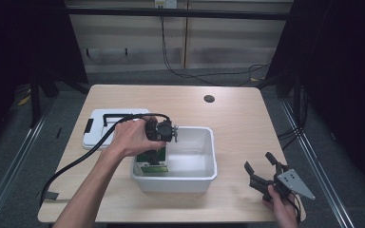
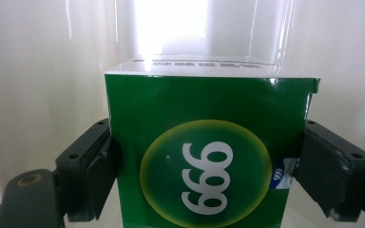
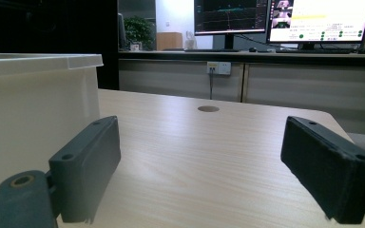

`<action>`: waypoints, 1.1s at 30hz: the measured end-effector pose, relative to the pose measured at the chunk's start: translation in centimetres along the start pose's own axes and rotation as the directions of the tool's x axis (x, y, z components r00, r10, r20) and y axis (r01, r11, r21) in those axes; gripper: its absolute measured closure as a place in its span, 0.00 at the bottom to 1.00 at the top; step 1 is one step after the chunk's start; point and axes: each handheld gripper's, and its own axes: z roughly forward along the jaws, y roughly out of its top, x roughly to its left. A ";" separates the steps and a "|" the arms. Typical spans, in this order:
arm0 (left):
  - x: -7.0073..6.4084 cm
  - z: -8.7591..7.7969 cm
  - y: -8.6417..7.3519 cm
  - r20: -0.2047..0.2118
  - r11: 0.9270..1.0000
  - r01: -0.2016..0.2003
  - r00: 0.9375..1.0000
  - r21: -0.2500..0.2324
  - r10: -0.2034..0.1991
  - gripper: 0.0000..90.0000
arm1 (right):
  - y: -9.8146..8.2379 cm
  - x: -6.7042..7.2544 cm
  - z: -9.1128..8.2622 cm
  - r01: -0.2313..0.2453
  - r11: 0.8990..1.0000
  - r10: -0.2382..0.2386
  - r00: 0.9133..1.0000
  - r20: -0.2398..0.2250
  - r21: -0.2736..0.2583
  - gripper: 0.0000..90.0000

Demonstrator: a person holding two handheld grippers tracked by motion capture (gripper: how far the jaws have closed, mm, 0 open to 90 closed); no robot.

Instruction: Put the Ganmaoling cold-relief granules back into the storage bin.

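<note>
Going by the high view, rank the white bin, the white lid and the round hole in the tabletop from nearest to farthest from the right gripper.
1. White bin, just to the left of the right gripper, mid-table.
2. Round hole, farther up the table near its far edge.
3. White lid, lying flat beyond the bin at the table's left side.

A green box (image 2: 209, 156) stands between the two black jaws of the left gripper (image 2: 204, 175), its face printed with a yellow-rimmed circle holding white digits that read 666 or 999, depending on which way up they go. The left pad presses its left edge, and the right pad meets its right edge by a small silver and blue label. Behind and around the box rise the pale glossy walls of a white bin (image 2: 43, 71), with a bright glare above the box's white top
</note>
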 end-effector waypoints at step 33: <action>0.5 3.4 0.4 0.010 0.999 0.025 1.000 0.029 -0.025 0.17 | 0.0 0.0 0.0 -0.001 1.000 0.001 1.000 -0.001 0.000 0.14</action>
